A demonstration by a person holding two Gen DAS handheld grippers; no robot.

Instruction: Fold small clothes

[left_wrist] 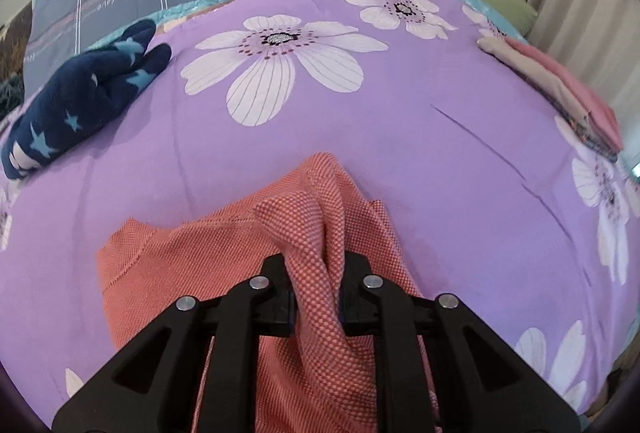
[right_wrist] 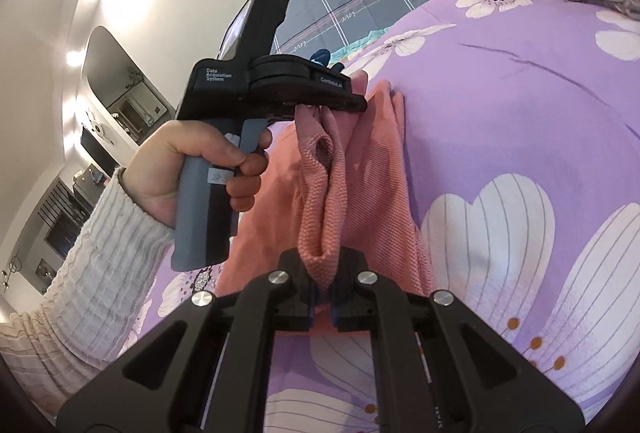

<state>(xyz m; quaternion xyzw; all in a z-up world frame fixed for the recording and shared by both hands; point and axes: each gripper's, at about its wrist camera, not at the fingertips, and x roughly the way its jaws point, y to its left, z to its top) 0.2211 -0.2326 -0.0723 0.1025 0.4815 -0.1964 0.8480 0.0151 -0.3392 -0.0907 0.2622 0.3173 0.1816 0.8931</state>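
Tools, left tool and right tool, both pinch the orange garment, angled down over the bedspread.

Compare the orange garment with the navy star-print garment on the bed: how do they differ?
The orange garment is gripped by the left gripper and right gripper, part of it lifted; the navy garment lies untouched, off to the side. The orange one is a fine woven dot texture; the navy one has blue stars. Both lie on the purple floral bedspread.
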